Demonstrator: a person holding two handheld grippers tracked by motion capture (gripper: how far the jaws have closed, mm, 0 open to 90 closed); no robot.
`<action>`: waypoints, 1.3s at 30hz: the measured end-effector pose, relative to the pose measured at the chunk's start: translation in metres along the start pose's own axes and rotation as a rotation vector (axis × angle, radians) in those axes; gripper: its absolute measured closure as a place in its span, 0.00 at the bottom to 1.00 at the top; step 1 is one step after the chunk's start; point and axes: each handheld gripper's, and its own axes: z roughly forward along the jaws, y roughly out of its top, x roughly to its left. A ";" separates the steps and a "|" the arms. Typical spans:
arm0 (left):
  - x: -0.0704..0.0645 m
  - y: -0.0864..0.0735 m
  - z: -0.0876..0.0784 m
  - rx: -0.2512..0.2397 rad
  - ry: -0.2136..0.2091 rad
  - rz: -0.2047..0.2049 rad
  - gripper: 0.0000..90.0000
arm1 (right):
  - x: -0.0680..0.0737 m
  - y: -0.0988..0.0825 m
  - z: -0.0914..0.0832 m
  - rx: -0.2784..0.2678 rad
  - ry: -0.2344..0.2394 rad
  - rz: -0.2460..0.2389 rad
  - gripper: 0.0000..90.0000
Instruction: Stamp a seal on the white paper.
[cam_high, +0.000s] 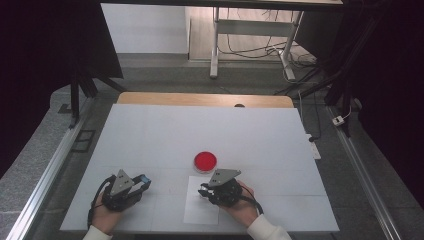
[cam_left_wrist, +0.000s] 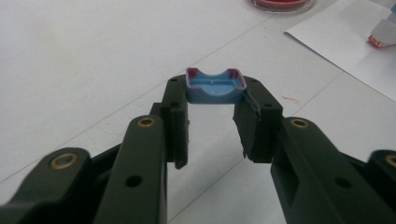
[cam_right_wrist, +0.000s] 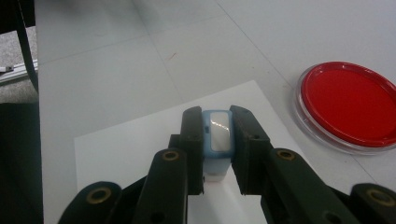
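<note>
My left gripper (cam_left_wrist: 215, 95) is shut on a small blue cap (cam_left_wrist: 215, 86) with red-stained edges, pinched at the jaw tips just above the table. In the high view this gripper (cam_high: 144, 183) lies at the near left with the blue cap (cam_high: 145, 178) at its tip. My right gripper (cam_right_wrist: 217, 133) is shut on a light blue stamp-like block (cam_right_wrist: 217, 135) with a pale window on top, over a white paper sheet (cam_right_wrist: 130, 149). In the high view the right gripper (cam_high: 202, 191) lies on the near part of that sheet (cam_high: 200, 212).
A round clear dish with a red filling (cam_high: 205, 160) sits just beyond the paper, close to the right gripper, and shows as the red dish (cam_right_wrist: 348, 105) at the right. The white table (cam_high: 200, 130) stretches out behind it. Dark frames stand at both sides.
</note>
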 end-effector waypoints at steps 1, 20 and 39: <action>0.000 0.000 0.000 0.000 -0.001 0.000 0.73 | 0.000 0.000 0.000 0.002 -0.001 -0.002 0.83; 0.000 0.000 0.000 0.002 -0.003 0.004 0.73 | -0.001 -0.001 0.001 0.004 0.002 -0.007 0.83; -0.001 0.000 0.000 0.002 -0.001 0.003 0.73 | -0.001 -0.001 0.003 0.024 -0.001 0.000 0.83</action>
